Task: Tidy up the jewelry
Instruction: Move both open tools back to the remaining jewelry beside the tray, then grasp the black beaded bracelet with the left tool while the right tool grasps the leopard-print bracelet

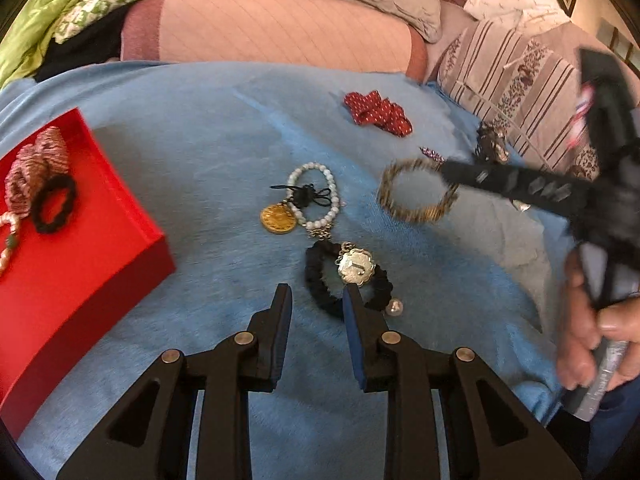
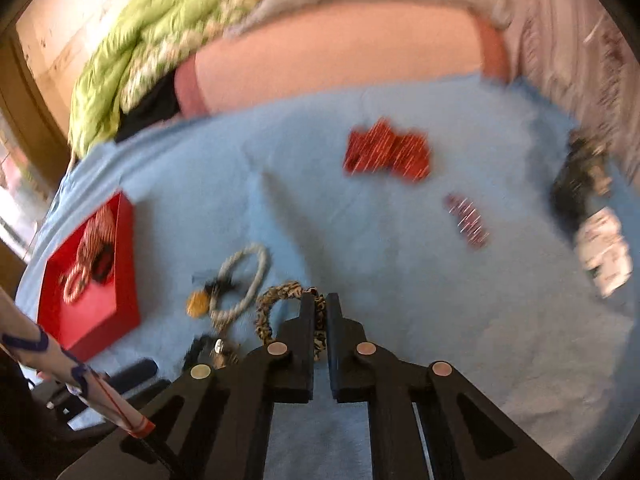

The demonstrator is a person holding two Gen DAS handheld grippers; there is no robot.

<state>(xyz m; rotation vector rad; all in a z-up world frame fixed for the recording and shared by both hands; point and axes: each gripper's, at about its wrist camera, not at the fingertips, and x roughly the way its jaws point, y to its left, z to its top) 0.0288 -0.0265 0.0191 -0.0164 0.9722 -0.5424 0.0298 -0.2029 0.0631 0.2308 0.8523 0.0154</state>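
Note:
Jewelry lies on a blue blanket (image 1: 192, 168). My left gripper (image 1: 317, 294) is open and empty, just short of a black scrunchie (image 1: 320, 280) with a silver pendant (image 1: 355, 267). Beyond lie a pearl bracelet (image 1: 332, 204) and a gold coin charm (image 1: 277, 219). My right gripper (image 2: 320, 306) is shut on a leopard-print scrunchie (image 2: 267, 312); in the left wrist view its fingers (image 1: 480, 174) hold that scrunchie (image 1: 400, 208). A red tray (image 1: 80, 264) at the left holds a pink scrunchie (image 1: 36, 168) and a black hair tie (image 1: 54, 205).
A red dotted bow (image 1: 378, 113), a small pink clip (image 1: 432, 155) and a dark hair claw (image 1: 491, 142) lie farther back. Pillows (image 1: 280, 28) and striped bedding (image 1: 520, 80) ring the blanket. The tray shows at the left in the right wrist view (image 2: 96, 308).

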